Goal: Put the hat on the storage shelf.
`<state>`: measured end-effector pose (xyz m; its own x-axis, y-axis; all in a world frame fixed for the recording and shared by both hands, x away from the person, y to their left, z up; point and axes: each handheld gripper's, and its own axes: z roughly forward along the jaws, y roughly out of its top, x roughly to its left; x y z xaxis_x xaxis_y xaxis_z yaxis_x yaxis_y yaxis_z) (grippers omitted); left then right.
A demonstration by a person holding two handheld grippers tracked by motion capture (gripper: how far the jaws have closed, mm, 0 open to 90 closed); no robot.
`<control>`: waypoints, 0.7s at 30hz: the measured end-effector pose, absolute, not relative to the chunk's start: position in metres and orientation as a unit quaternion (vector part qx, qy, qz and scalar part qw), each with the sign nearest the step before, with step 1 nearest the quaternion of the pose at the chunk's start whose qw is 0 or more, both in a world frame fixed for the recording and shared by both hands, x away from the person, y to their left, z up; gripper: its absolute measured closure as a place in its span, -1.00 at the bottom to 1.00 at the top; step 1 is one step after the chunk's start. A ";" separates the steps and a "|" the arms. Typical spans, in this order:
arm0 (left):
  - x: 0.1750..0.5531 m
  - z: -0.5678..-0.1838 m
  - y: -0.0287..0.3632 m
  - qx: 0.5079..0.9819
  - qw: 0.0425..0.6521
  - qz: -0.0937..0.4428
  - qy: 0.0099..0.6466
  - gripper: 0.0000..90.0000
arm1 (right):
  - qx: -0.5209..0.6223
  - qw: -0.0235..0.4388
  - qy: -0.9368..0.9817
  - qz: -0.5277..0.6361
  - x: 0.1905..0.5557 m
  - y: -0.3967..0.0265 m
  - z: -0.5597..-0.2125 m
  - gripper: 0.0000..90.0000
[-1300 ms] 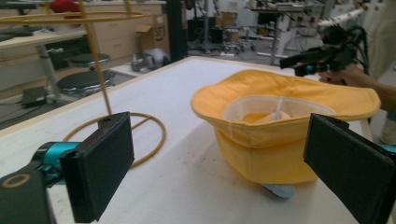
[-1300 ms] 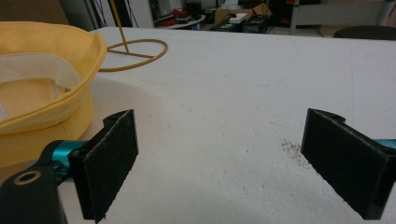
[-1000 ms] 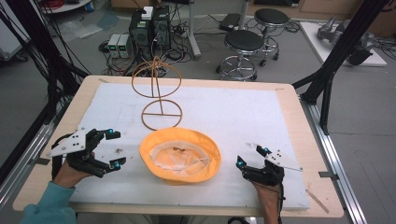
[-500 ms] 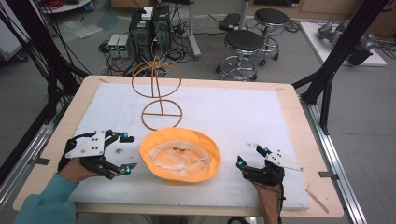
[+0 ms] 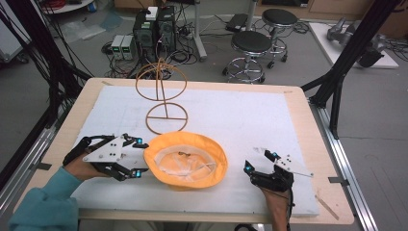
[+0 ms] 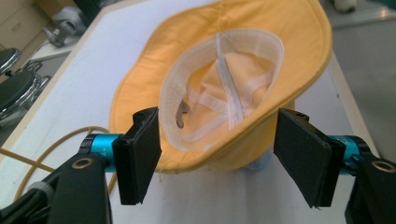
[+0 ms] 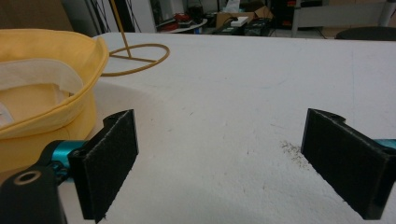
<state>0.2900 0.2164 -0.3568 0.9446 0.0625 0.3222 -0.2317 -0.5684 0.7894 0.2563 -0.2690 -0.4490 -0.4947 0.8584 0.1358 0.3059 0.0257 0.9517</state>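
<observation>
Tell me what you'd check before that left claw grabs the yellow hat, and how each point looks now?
1. Brim between the jaws: ok. The left gripper has just been closing, and the yellow bucket hat has its brim edge between the pads.
2. Pads pressing the brim: not ok; gaps show on both sides.
3. Hat lying crown down, lining up: ok.
4. Wire hat stand upright and apart from the hat: ok.
5. Right gripper out of the way: ok, open and resting on the white mat beside the hat.
6. Grip deep enough to lift: cannot tell.
</observation>
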 end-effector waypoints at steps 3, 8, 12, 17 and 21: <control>0.290 -0.357 0.215 0.876 0.452 0.159 -0.053 -0.29 | 0.437 0.251 0.669 0.547 0.256 -0.269 -0.449 -0.78; 0.292 -0.358 0.212 0.880 0.446 0.155 -0.057 -0.20 | 0.438 0.249 0.668 0.548 0.256 -0.269 -0.449 -0.78; 0.293 -0.360 0.210 0.883 0.441 0.152 -0.057 -0.01 | 0.438 0.250 0.666 0.550 0.256 -0.270 -0.449 -0.78; 0.295 -0.362 0.208 0.889 0.429 0.151 -0.053 0.27 | 0.439 0.250 0.664 0.552 0.256 -0.271 -0.449 -0.78; 0.297 -0.362 0.207 0.890 0.424 0.158 -0.057 0.41 | 0.440 0.249 0.662 0.554 0.256 -0.272 -0.449 -0.78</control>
